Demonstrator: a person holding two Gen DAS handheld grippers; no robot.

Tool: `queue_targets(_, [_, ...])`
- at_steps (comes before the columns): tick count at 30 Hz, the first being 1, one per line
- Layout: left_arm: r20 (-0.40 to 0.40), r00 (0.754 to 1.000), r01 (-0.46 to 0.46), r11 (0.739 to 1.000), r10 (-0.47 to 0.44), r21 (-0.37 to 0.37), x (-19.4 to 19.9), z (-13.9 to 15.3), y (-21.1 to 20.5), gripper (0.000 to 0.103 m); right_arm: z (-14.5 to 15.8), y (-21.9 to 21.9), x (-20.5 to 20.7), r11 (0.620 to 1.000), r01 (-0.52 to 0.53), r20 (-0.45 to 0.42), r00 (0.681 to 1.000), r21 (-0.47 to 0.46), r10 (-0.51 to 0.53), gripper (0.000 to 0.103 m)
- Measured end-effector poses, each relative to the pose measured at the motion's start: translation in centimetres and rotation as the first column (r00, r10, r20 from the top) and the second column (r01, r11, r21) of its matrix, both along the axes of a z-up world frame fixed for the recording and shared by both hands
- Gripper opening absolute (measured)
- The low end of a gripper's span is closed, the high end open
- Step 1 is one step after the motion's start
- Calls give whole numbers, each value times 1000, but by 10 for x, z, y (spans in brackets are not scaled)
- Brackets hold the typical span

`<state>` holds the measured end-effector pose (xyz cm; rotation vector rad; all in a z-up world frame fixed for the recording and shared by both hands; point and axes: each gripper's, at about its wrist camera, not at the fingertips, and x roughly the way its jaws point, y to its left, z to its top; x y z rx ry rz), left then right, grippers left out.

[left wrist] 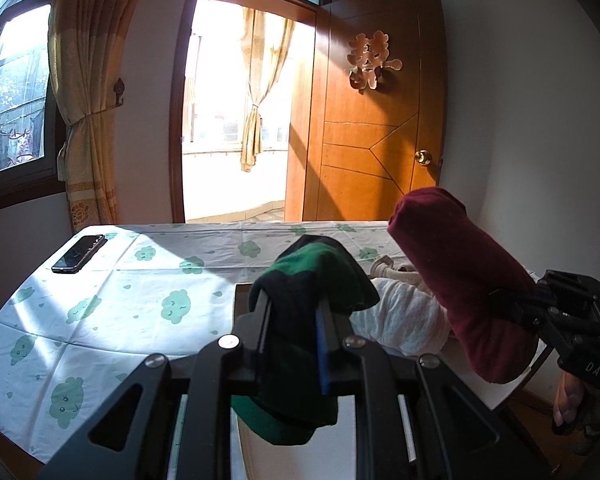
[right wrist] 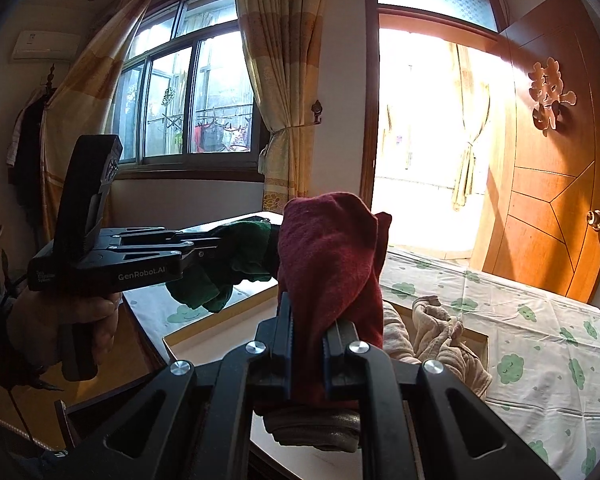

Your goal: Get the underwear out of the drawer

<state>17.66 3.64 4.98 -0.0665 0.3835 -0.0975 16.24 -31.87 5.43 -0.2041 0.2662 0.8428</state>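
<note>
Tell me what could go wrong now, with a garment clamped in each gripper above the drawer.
1. The green garment hangs loosely below the left gripper; it might slip out.
2. The red garment in the right gripper blocks its camera's view of the drawer.
3. The phone could be covered if garments drop there.

Daylight is flooding in through the open doorway [left wrist: 236,112], blowing it out to near white in both views. Beside the doorway, the wooden door [left wrist: 376,120] is glowing orange and carrying slanting shadow bands. Sun patches are falling across the tabletop [left wrist: 100,312] below the doorway. Away from the doorway, the room is lying dim. Fisheye bending is curving straight lines, and black vignetting is darkening the corners.
</note>
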Motion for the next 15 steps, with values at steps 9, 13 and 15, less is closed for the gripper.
queue_targets(9, [-62,998,-32,999,32,-8,41,-8,9,16,4,26,40,999,35,-63,997,-40,-37,12])
queue_targets(13, [-94,994,-47,999,46,-10,59,-10,13,16,3,39,54,996,53,-86,995,-69,-58,12])
queue_targets(15, [-111,992,-60,998,57,-18,67,-10,15,16,1,46,62,995,62,-105,992,-84,-71,12])
